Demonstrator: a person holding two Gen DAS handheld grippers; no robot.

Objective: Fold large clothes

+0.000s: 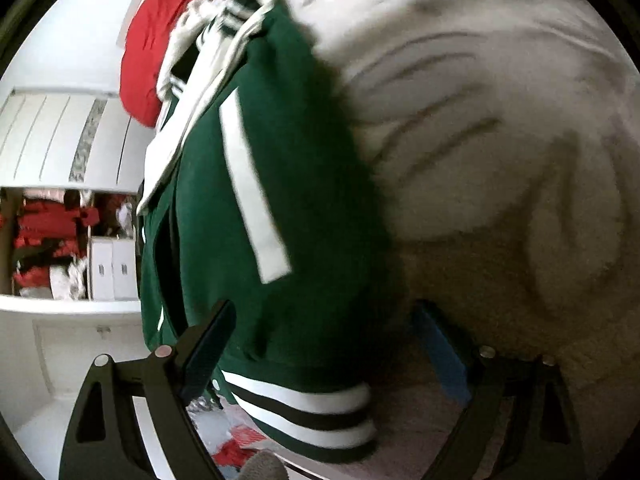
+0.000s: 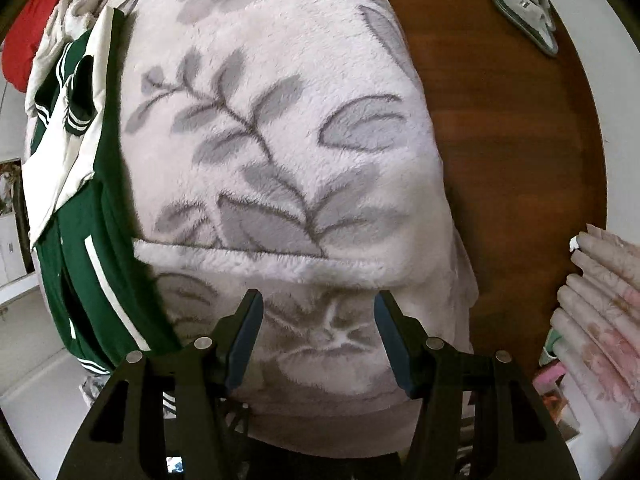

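Here the jacket (image 1: 280, 200), green with white stripes, lies along the left edge of the bed, on the fleece blanket (image 2: 280, 140), its banded hem (image 1: 312, 408) nearest my left gripper (image 1: 320, 344). That gripper is released: the jaws stand wide with the hem end of the jacket between them, and I cannot see either pad pressing on the cloth. My right gripper (image 2: 318, 336) is also released, jaws apart over bare blanket, just beside the jacket's right side and holding nothing.

I judge the step in hand to be taking hold for a fold. To do it well I would bring the left jaws down on the hem band itself, not the loose body cloth, and catch both layers so the lining does not slip out. The right gripper should shift left to the jacket's edge before closing, so I do not pinch the blanket with it. The left view is blurred, so I would settle before clamping.

Count: one jacket, one blanket, one red bundle (image 1: 156, 40) past the collar, two slippers (image 2: 528, 8) on the wood floor (image 2: 500, 140), two grippers.
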